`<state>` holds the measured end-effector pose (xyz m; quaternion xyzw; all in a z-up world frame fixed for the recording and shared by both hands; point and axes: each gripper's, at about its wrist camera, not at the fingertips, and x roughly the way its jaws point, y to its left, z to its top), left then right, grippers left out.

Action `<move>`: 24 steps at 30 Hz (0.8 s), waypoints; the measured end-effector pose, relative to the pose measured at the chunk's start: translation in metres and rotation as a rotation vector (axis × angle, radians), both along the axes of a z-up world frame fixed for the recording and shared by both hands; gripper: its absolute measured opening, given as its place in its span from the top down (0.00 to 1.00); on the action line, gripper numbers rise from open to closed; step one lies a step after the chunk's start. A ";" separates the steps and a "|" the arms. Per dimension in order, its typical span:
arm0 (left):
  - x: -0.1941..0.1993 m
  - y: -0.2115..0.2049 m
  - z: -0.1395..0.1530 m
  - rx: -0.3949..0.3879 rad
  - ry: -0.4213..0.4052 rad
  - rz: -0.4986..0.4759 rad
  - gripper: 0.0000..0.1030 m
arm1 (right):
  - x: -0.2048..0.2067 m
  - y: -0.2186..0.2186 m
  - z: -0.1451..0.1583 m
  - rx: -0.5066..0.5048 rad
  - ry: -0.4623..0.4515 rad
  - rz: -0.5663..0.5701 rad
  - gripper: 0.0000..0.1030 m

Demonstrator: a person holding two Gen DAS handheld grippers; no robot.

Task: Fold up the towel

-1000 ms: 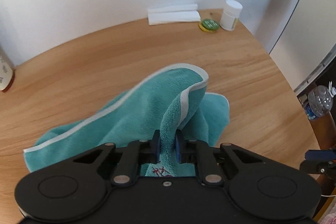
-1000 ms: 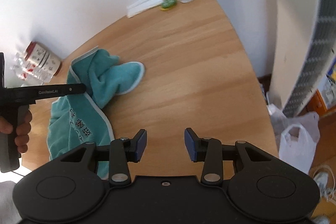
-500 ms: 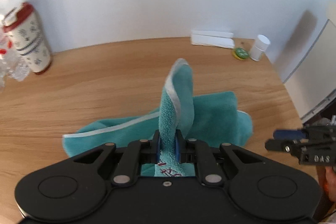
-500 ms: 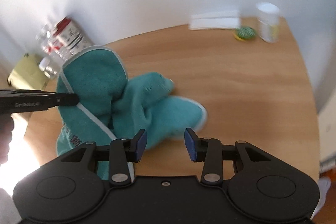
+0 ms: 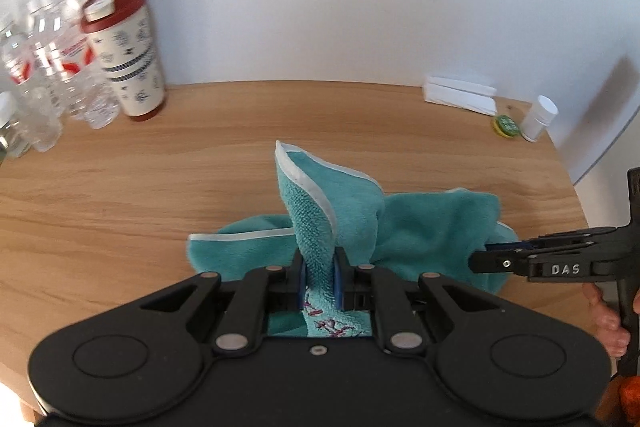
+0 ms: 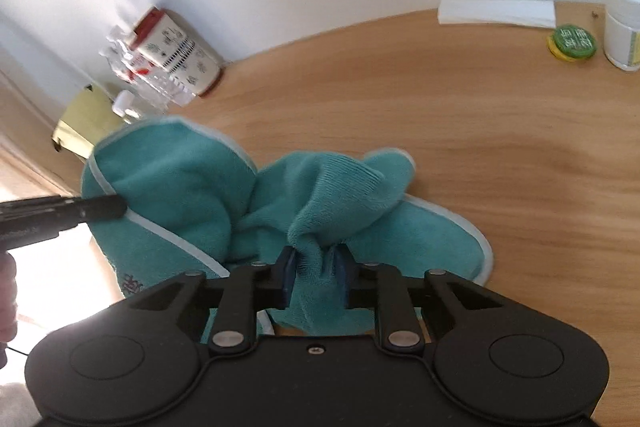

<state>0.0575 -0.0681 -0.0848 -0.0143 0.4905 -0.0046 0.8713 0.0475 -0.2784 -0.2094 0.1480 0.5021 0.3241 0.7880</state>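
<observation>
Being soft and floppy, the towel (image 5: 420, 223) is pinched tight by both the left gripper (image 5: 318, 277) and right gripper (image 6: 314, 269); corners should be held.

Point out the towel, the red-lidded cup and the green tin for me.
towel (image 5: 420, 223): left wrist view, flat teal part.
red-lidded cup (image 5: 130, 59): left wrist view, patterned side.
green tin (image 6: 573, 41): right wrist view, lid top.
</observation>
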 end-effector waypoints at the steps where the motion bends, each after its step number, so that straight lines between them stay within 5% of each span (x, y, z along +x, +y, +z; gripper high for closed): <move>1: -0.001 0.003 0.001 0.000 -0.002 0.006 0.89 | -0.001 0.000 0.002 0.000 -0.007 0.000 0.75; 3: -0.006 0.012 0.003 0.005 -0.009 0.035 0.89 | -0.002 -0.004 0.006 0.018 -0.011 -0.011 0.64; 4: -0.007 0.015 0.004 0.007 -0.012 0.040 0.89 | -0.002 -0.005 0.007 0.037 0.000 -0.005 0.50; 6: -0.013 0.025 0.007 0.016 -0.023 0.058 0.89 | -0.001 -0.003 0.005 0.015 0.009 -0.019 0.50; 7: -0.015 0.031 0.007 0.014 -0.024 0.070 0.89 | 0.001 0.001 0.002 -0.019 0.015 -0.022 0.61; 8: -0.017 0.036 0.008 0.012 -0.025 0.083 0.89 | 0.003 0.005 0.000 -0.036 0.022 -0.019 0.93; 20: -0.022 0.129 0.016 0.086 -0.012 0.217 0.89 | -0.005 -0.013 0.030 -0.038 0.008 -0.163 0.95; 24: -0.020 0.170 0.014 0.196 -0.054 0.256 0.89 | -0.009 -0.009 0.052 -0.039 0.011 -0.207 0.95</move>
